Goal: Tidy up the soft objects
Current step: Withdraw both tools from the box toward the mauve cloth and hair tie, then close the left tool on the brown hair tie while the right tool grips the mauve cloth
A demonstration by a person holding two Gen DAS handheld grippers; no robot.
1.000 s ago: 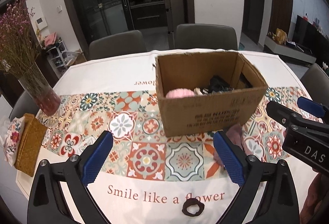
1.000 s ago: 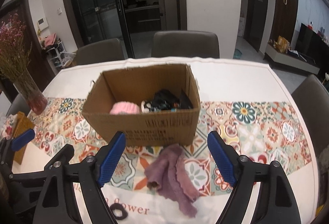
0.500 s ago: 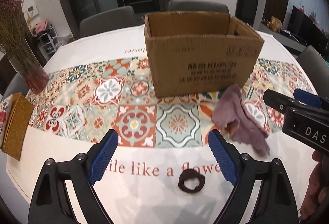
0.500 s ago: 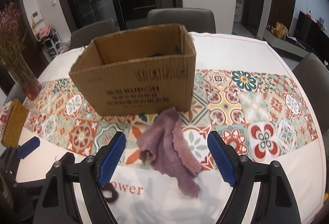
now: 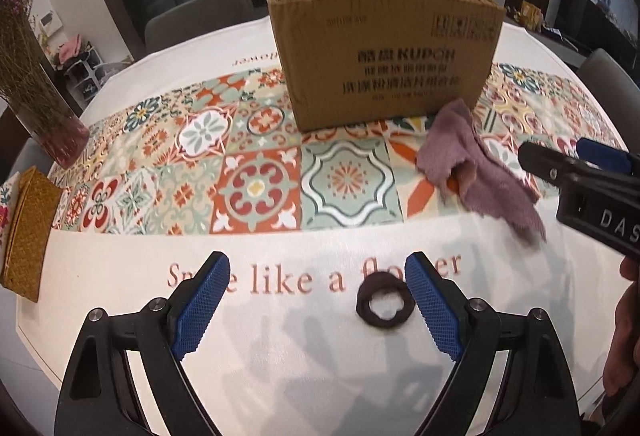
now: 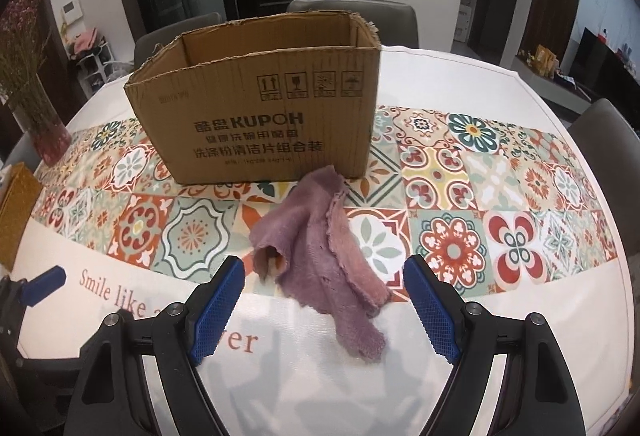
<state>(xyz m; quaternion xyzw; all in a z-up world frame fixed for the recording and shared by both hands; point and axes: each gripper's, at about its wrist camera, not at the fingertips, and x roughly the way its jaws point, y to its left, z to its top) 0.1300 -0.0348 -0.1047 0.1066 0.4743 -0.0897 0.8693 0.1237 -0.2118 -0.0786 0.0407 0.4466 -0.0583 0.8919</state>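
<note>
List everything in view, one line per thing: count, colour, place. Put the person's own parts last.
box: 1, brown cardboard, open top, on the patterned strip of the tablecloth.
cloth: 1, purple, crumpled on the table in front of the box.
hair tie: 1, dark, on the white edge of the tablecloth by the lettering.
tablecloth: 1, white with a coloured tile strip, covers the table.
vase: 1, pinkish glass with dried flowers, far left.
woven case: 1, tan, left edge.
chairs: at least 3, grey, round the table.
left gripper: 1, black with blue pads, open over the hair tie.
right gripper: 1, same, open over the cloth.
</note>
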